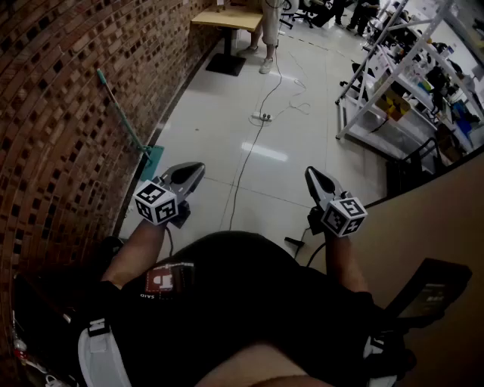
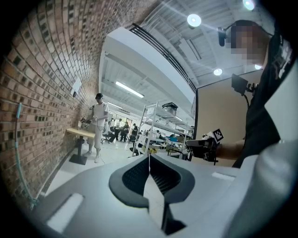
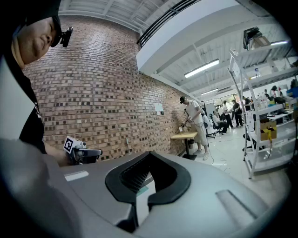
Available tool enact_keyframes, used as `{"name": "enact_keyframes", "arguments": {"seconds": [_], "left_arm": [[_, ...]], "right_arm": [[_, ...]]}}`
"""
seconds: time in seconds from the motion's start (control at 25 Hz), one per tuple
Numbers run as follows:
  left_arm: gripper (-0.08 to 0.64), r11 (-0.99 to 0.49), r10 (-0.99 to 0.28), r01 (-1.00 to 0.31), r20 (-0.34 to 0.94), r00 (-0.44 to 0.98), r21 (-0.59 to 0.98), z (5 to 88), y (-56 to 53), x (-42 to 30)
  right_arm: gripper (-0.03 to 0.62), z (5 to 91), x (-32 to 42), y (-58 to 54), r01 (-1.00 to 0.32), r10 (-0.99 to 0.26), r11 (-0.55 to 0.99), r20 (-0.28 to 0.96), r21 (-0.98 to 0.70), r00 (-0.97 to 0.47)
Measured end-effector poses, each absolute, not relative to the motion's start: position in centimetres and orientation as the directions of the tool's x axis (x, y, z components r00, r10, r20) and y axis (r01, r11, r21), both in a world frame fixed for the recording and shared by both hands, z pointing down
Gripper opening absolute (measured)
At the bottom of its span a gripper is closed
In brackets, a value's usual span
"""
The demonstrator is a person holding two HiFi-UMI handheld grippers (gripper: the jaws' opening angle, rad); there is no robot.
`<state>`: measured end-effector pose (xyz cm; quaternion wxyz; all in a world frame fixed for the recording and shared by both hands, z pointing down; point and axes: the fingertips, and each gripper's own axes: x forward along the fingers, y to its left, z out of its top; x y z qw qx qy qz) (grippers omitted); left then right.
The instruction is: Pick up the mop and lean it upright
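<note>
Workshop floor point(image 1: 295, 151) of glossy pale tile across the centre of the head view; brick wall point(image 1: 60, 113) down the whole left side; white shelving rack point(image 1: 393, 83) at upper right, loaded with bins and boxes, contents too small to tell; wooden table point(image 1: 227, 19) at top centre, a person point(image 1: 268, 34) standing just beside it.

Mop point(image 1: 122, 113) at upper left; teal handle slanted against the brick, teal head point(image 1: 151, 161) on the tile at the wall's foot; well apart from both grippers.

Judged light, with a stiff thin shaft; smooth, so apt to slide along brick or tile; best taken on the handle near mid-length, head left down as the foot.

Left gripper point(image 1: 198, 169) and right gripper point(image 1: 310, 174) low in the frame, pointing into the room; both clenched tip to tip, nothing between the pads.

Power strip point(image 1: 262, 117) with its cable trailing over the tile, upper centre.
</note>
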<state>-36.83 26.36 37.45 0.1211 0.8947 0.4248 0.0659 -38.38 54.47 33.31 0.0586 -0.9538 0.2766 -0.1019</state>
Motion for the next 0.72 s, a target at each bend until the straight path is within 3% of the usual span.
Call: {"name": "enact_keyframes", "arguments": {"seconds": [0.72], "left_arm": [[0.002, -0.637, 0.752, 0.719, 0.019, 0.659, 0.278, 37.6, 35.8, -35.9]], "right_arm": [[0.014, 33.4, -35.4, 62.4, -0.575, -0.584, -0.811, 0.196, -0.107, 0.788]]}}
